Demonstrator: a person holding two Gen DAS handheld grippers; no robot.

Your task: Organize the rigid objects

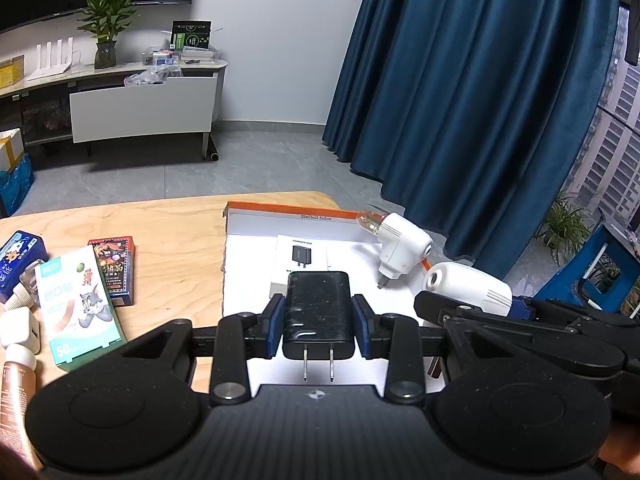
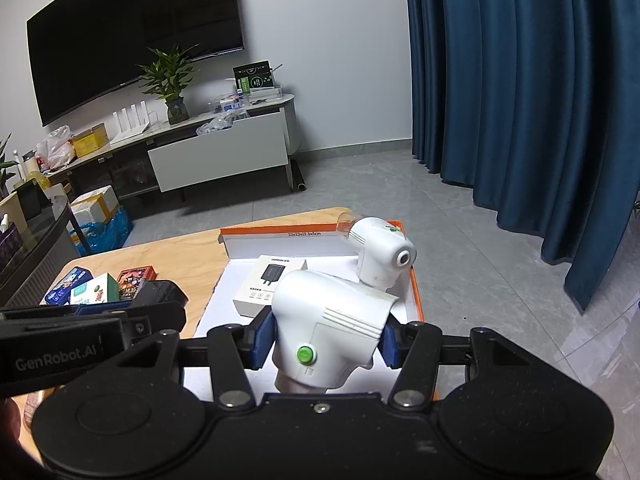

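My left gripper [image 1: 318, 326] is shut on a black plug-in charger [image 1: 318, 312], prongs pointing toward the camera, held over the white floor of an open orange-rimmed box [image 1: 288, 210]. My right gripper [image 2: 326, 340] is shut on a white plug-in device with a green button [image 2: 330, 320], held above the same box [image 2: 280, 232]; in the left wrist view that device [image 1: 468, 286] shows at the right. A second white plug-in device [image 1: 402, 248] [image 2: 380, 256] rests against the box's far right side. A white charger carton [image 1: 296, 260] [image 2: 268, 284] lies inside the box.
On the wooden table [image 1: 168, 232] left of the box lie a green-and-white plaster box [image 1: 76, 308], a red card box [image 1: 114, 268], a blue box [image 1: 20, 264], a white adapter [image 1: 18, 330] and a brown tube [image 1: 14, 396]. Blue curtains [image 1: 460, 100] hang beyond the table's right side.
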